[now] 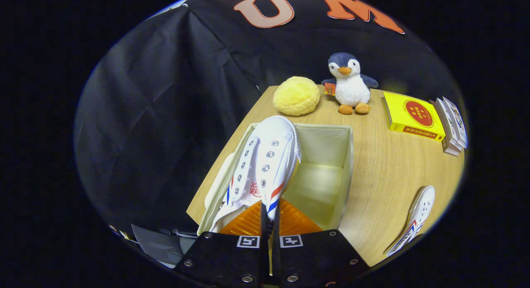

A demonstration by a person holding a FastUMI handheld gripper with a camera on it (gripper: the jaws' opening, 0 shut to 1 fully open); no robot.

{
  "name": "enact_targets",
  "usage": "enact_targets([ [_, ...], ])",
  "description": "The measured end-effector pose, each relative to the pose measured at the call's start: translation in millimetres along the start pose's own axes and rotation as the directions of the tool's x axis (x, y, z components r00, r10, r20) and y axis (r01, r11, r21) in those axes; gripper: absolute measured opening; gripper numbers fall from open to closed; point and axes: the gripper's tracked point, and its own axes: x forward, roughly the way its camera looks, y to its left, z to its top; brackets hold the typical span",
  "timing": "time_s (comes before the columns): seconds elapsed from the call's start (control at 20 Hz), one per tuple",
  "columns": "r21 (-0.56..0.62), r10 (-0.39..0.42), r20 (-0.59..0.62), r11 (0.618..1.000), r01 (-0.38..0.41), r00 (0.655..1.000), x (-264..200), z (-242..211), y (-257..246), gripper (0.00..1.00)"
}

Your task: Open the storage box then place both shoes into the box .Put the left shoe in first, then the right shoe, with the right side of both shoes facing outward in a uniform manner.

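Note:
A white canvas shoe (265, 163) with red and blue stripes hangs toe-forward over the open cream storage box (347, 163). My gripper (269, 221) is shut on the shoe's side wall near its heel, both fingers pressed together on the fabric. The shoe tilts over the box's left side, its laces-up opening facing me. The box's inside is bare on the right. The second white shoe (415, 218) lies on the wooden table (385, 168) to the right of the box.
Beyond the box sit a yellow round plush (296, 95) and a penguin plush (350, 84). A yellow box (412, 116) and some small cartons (451, 124) lie at the far right. The table's left edge runs close beside the box.

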Motion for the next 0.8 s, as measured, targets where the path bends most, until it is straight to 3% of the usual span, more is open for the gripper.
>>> enact_targets([
  [0.3,-0.002,-0.089,-0.084,0.996,0.089,0.992,33,-20,-1,0.04],
  [0.4,0.017,-0.073,-0.115,0.997,0.076,0.991,36,-27,7,0.05],
  [0.5,0.046,-0.02,-0.122,0.999,0.026,0.992,44,-29,11,0.16],
  [0.55,0.061,0.007,-0.111,0.998,0.0,0.994,40,-29,18,0.27],
  [0.8,0.066,0.067,0.031,0.995,-0.069,0.997,0,5,12,0.45],
])
